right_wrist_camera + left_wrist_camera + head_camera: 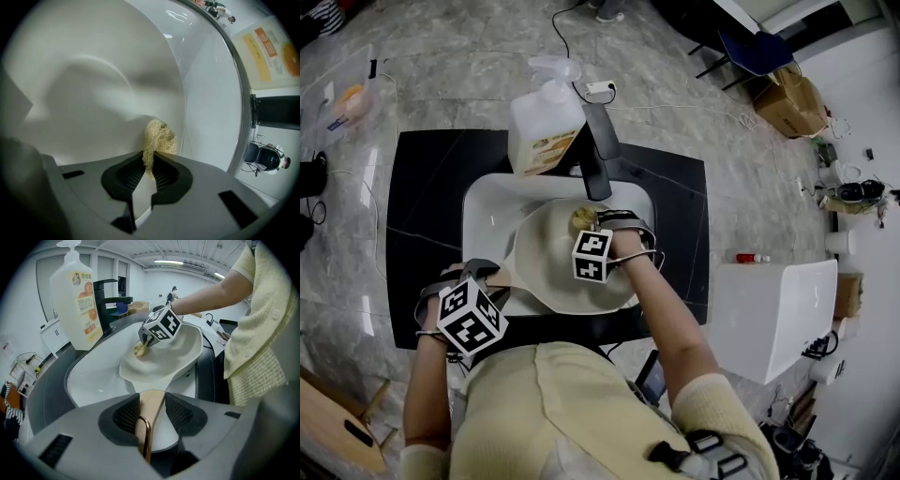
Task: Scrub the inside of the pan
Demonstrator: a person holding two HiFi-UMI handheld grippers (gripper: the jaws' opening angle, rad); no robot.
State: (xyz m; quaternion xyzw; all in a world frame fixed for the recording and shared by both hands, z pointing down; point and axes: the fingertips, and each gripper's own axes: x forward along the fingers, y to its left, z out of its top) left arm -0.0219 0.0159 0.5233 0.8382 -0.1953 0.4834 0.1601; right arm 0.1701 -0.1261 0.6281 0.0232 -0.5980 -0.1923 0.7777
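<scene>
Nearest, left gripper with fingers pressed narrow onto the tan wooden handle of the pan, a copper hanging loop tucked between them. Just beyond those fingertips, the pan itself: shallow, off-white, smooth and matt inside, tilted within the white sink. Past the left fingers and off to their left, a big soap bottle with orange print and a black tap, both at the back edge of the basin, dark surface all round. Further right, right gripper down inside the pan, fingers nearly together and pinching a pale yellow fibrous scrubber. Scrubber tuft poking out past the fingertips and pressed against the pan's curved inner wall, a soft shadow on the white beside it.
</scene>
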